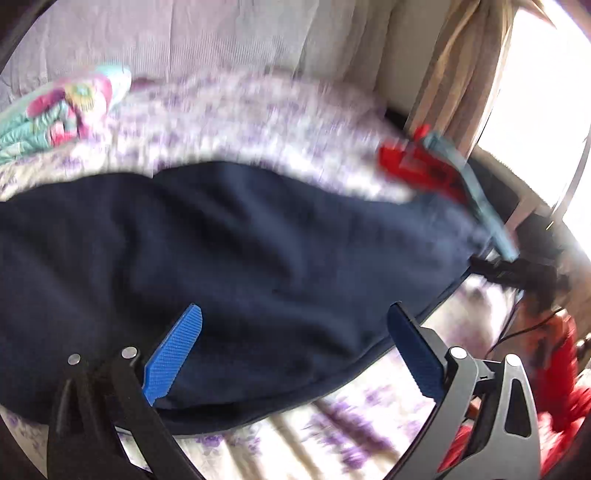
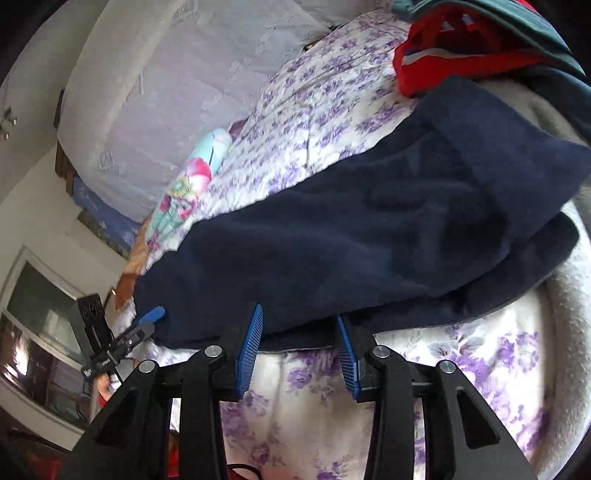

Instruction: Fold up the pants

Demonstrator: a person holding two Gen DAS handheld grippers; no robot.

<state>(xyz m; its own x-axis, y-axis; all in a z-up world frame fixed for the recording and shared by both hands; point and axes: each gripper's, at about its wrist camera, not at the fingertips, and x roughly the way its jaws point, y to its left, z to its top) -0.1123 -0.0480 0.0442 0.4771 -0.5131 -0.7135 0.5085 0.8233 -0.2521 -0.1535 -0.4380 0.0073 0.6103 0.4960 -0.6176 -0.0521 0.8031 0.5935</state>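
Dark navy pants (image 1: 240, 266) lie folded lengthwise on a bed with a purple-flowered cover (image 1: 266, 122); they also show in the right wrist view (image 2: 369, 236). My left gripper (image 1: 295, 325) is open, its blue pads spread wide just above the pants' near edge. My right gripper (image 2: 299, 325) is open, its pads at the pants' near hem, touching or just above it. The left gripper (image 2: 147, 321) shows at the pants' left end in the right wrist view. The right gripper (image 1: 509, 267) shows blurred at the pants' right end in the left wrist view.
A red garment (image 2: 436, 62) and a teal garment (image 2: 498, 22) lie at the far right of the bed. A colourful floral cloth (image 1: 62, 110) lies at the far left. A grey fleece blanket (image 2: 569, 332) edges the bed. A curtain (image 1: 465, 74) and a bright window stand behind.
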